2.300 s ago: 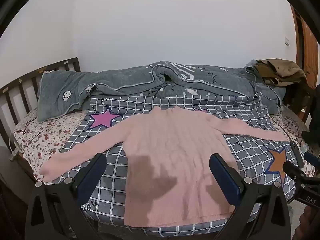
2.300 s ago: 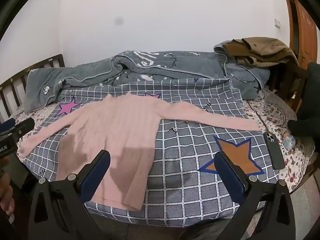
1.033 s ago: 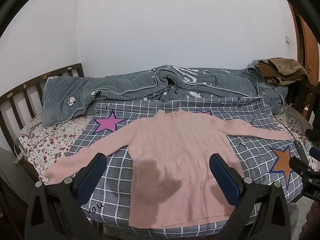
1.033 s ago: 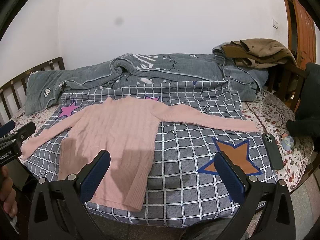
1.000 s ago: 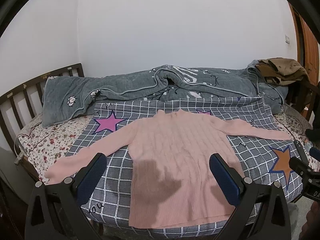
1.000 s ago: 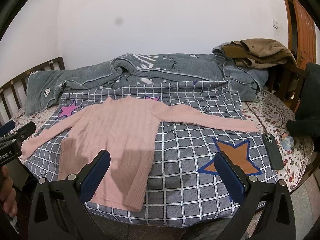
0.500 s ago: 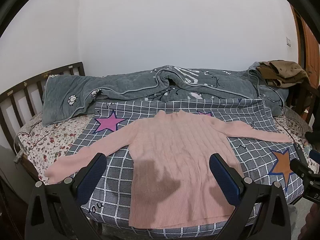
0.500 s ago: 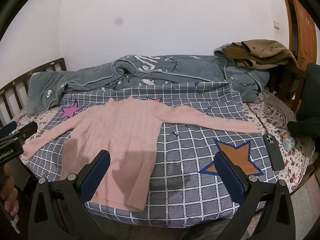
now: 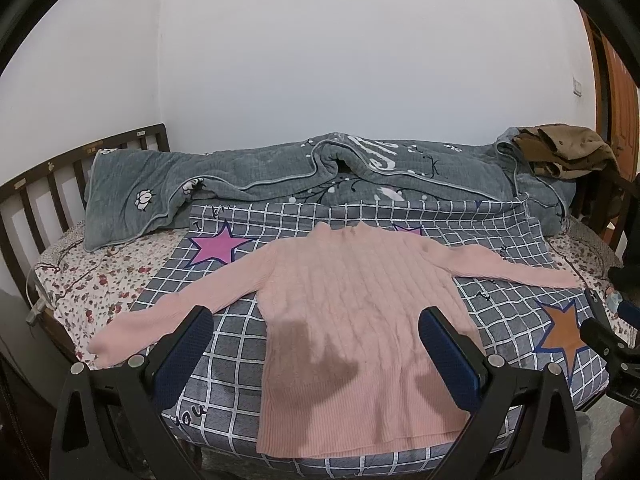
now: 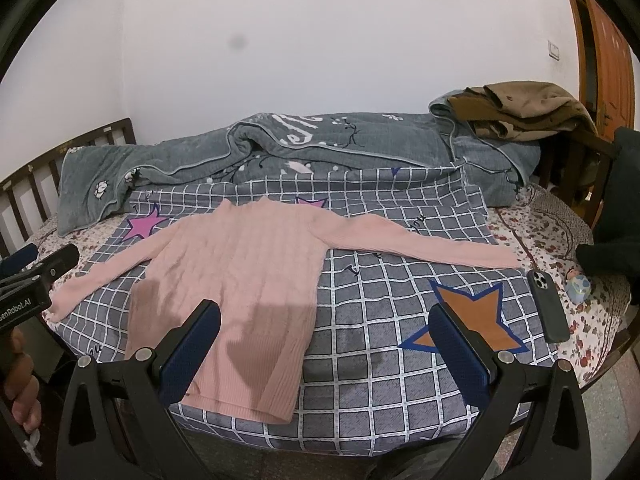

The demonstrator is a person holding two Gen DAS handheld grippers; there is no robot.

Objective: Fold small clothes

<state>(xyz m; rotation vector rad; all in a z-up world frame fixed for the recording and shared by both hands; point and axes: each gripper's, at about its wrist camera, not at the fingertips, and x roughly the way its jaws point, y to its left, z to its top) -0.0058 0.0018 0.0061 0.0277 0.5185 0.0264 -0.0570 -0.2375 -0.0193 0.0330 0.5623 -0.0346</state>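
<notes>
A pink ribbed sweater (image 9: 352, 312) lies flat, front down or up I cannot tell, on a grey checked blanket (image 9: 224, 344), with both sleeves spread out to the sides. It also shows in the right wrist view (image 10: 240, 276). My left gripper (image 9: 316, 332) is open and empty, held in the air in front of the sweater's hem. My right gripper (image 10: 324, 328) is open and empty, held in front of the blanket to the right of the sweater's body. Neither touches the cloth.
A rolled grey quilt (image 9: 320, 172) lies along the wall. Brown clothes (image 10: 520, 108) sit on its right end. A dark phone (image 10: 548, 304) and a small toy (image 10: 578, 286) lie on the floral sheet (image 10: 560, 224) at the right. A wooden headboard (image 9: 36, 184) stands at the left.
Both grippers have pulled back and risen slightly, so the bed sits a little lower and farther in both views. The sweater has not moved. Both grippers stay open.
</notes>
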